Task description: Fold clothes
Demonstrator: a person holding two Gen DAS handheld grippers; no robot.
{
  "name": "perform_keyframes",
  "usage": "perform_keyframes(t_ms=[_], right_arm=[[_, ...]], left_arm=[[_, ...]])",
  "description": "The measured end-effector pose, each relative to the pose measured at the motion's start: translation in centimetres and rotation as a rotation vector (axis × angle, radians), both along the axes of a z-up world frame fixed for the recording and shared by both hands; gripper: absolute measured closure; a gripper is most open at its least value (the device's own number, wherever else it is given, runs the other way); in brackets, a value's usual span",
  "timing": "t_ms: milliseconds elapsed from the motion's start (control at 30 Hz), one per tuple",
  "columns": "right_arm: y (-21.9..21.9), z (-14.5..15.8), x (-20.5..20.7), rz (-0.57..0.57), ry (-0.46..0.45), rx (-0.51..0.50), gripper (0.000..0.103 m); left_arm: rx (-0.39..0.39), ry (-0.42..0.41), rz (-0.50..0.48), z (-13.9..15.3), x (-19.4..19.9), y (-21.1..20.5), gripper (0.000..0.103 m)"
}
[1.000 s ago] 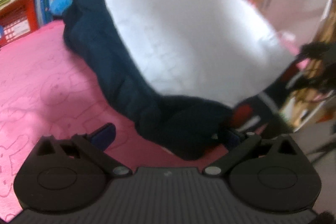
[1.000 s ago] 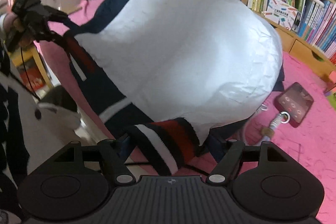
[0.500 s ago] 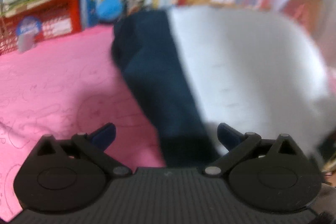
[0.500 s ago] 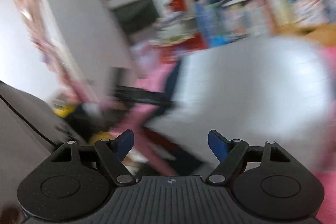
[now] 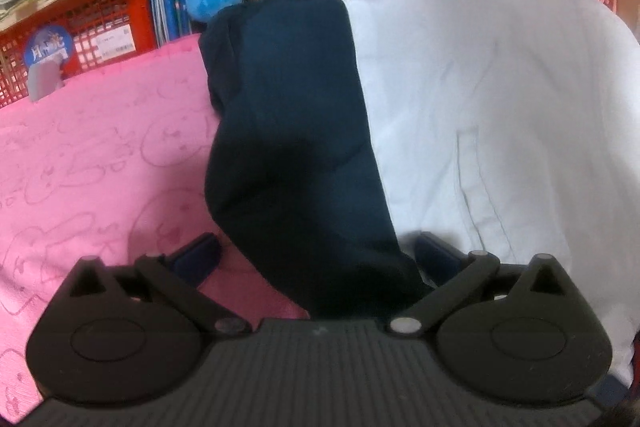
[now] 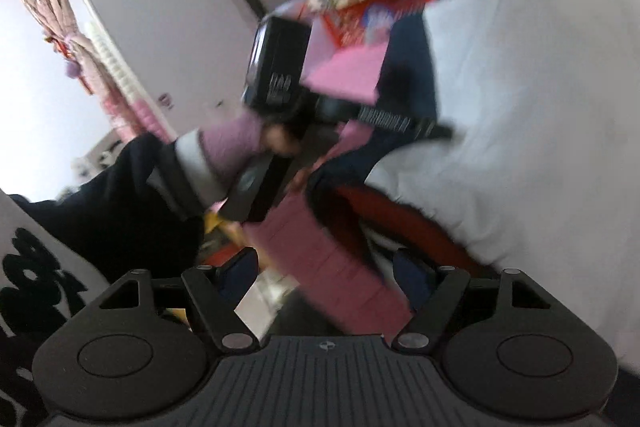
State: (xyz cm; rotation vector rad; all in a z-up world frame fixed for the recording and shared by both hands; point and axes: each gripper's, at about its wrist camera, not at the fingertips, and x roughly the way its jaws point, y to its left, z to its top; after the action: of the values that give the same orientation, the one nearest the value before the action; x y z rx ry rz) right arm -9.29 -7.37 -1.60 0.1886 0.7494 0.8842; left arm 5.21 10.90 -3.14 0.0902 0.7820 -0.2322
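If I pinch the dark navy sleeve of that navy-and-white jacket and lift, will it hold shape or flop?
The dark navy sleeve would probably flop: it lies limp and creased on the pink mat. It is joined to the white jacket body, so lifting it would likely drag that panel. The fabric looks matte and soft, so the open left gripper should grip it without much slipping.
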Motion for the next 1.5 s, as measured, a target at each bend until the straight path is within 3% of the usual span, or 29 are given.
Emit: perform_keyframes(t_ms=[100, 167, 300, 400, 467, 633, 833, 967, 1033, 1100, 1167, 1267, 1333, 1500], right_arm=[[0.5, 0.5, 0.2, -0.111, -0.111, -0.108, 0.028], [1.2, 0.2, 0.9, -0.114, -0.137, -0.167, 0.028], [4.1, -0.8, 1.8, 0.055, -0.129, -0.141, 0.027], [6.5, -2.0, 3.2, 0.067, -0.138, -0.139, 0.021], [7.3, -2.3, 4.2, 0.064, -0.117, -0.095, 0.019], [5.3, -0.7, 3.9, 0.266, -0.011, 0.044, 0.018], [0.2, 2.4, 3.3, 0.302, 0.031, 0.203, 0.018], [-0.7, 3.9, 1.6, 0.431, 0.029, 0.344, 0.016], [-0.2, 4.0, 1.3, 0.362, -0.024, 0.255, 0.006], [0.4, 3.3, 1.7, 0.256, -0.041, 0.113, 0.005], [1.0, 1.3, 3.1, 0.198, 0.044, 0.026, 0.005], [2.0, -0.8, 3.9, 0.189, 0.095, 0.013, 0.006], [3.3, -1.0, 4.1, 0.170, 0.082, 0.017, 0.006], [4.2, 0.0, 2.3, 0.080, -0.124, -0.160, 0.023]], left_arm=[[-0.001, -0.003, 0.002, 0.1, -0.3, 0.0, 0.000], [-0.001, -0.004, 0.002, 0.1, -0.3, 0.0, 0.000], [-0.001, -0.002, 0.003, 0.1, -0.1, 0.0, 0.000], [0.000, -0.003, 0.006, 0.1, -0.2, -0.1, 0.000], [0.001, -0.004, 0.009, 0.1, -0.2, -0.1, 0.000], [0.002, -0.009, -0.002, 0.1, -0.5, 0.0, 0.000], [0.001, -0.017, -0.009, 0.1, -0.6, 0.1, 0.000], [0.001, -0.021, -0.009, 0.1, -0.6, 0.1, 0.000], [0.001, -0.019, -0.009, 0.2, -0.5, 0.1, 0.000], [0.001, -0.018, -0.008, 0.2, -0.5, 0.1, 0.000], [0.001, -0.018, -0.007, 0.2, -0.5, 0.1, 0.000], [0.002, -0.017, -0.004, 0.2, -0.5, 0.1, 0.000], [0.003, -0.015, -0.002, 0.2, -0.6, 0.2, 0.000], [0.004, -0.018, -0.003, 0.2, -0.7, 0.2, 0.000]])
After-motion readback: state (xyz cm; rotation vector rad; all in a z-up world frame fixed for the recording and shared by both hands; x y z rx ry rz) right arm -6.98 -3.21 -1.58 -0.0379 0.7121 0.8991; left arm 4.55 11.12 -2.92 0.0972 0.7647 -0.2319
